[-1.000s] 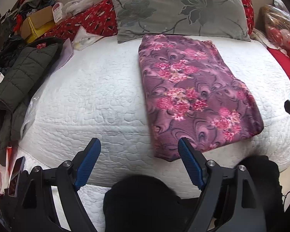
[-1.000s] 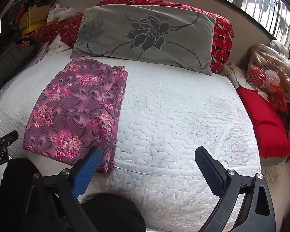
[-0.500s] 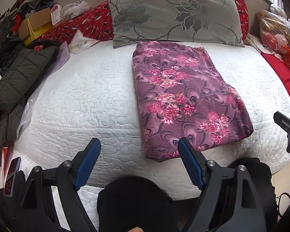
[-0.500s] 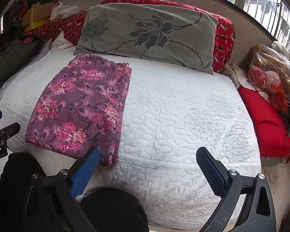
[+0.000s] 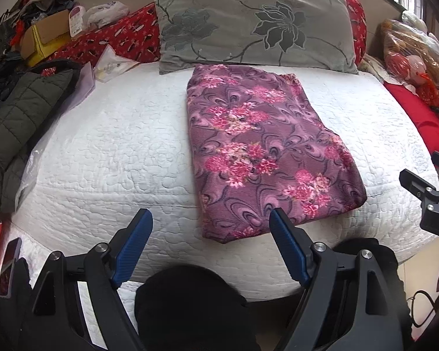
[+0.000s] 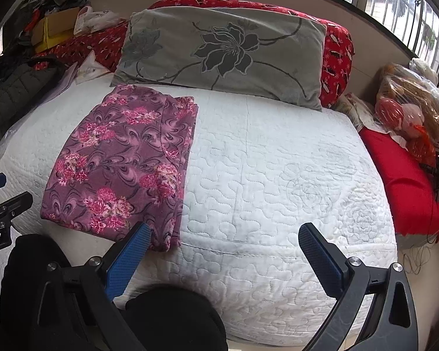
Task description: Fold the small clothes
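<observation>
A folded purple garment with pink flowers (image 5: 260,152) lies flat on the white quilted bed (image 5: 117,152), its far edge near the grey pillow. It also shows in the right wrist view (image 6: 123,166). My left gripper (image 5: 210,228) is open and empty, held off the near edge of the bed just short of the garment's near end. My right gripper (image 6: 225,242) is open and empty, off the near edge to the right of the garment. The right gripper's tip shows at the right edge of the left wrist view (image 5: 424,187).
A grey flowered pillow (image 5: 254,26) leans on a red bolster (image 6: 336,58) at the bed's head. A dark quilted jacket (image 5: 17,117) and a cluttered box (image 5: 46,35) lie at the left. A red cushion (image 6: 404,175) and bagged toys (image 6: 409,108) sit at the right.
Both grippers have drawn back from the bed and risen a little, so the garment looks smaller and farther away. The garment has not moved. Both grippers stay open.
</observation>
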